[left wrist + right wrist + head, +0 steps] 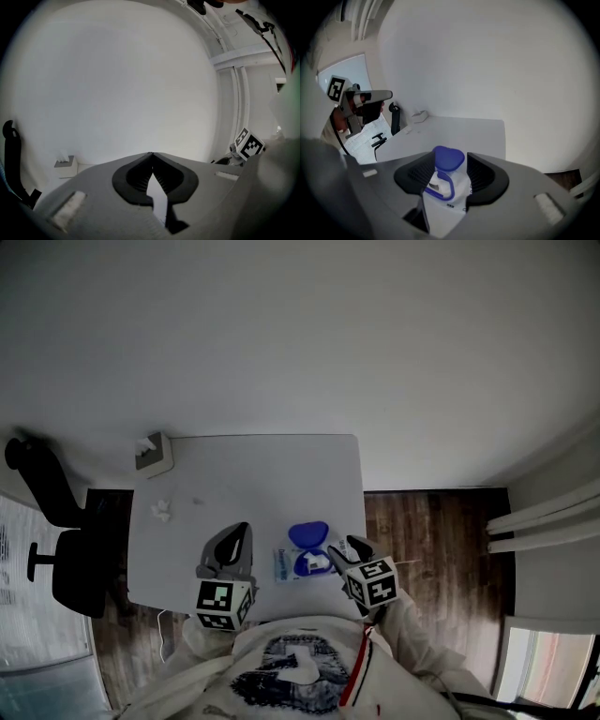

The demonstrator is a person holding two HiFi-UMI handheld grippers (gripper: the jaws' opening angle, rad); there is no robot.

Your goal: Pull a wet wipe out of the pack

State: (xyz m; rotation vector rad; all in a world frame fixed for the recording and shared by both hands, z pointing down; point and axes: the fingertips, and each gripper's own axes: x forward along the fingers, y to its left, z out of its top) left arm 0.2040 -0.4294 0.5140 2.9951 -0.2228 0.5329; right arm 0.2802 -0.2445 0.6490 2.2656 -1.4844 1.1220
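Wet wipe pack [284, 566] lies at the near edge of a white table [244, 474], right of centre, its blue lid [307, 534] flipped open toward the far side. A black office chair [56, 559] stands left of the table. The right gripper [339, 549] hangs over the pack, released, jaws spread to either side of the lid and opening, pads not pressing on them. The left gripper [239, 532], just left of the pack, is clenched on nothing. A tissue box [154, 454] sits at the table's far left corner, with a crumpled tissue [162, 512] nearer.
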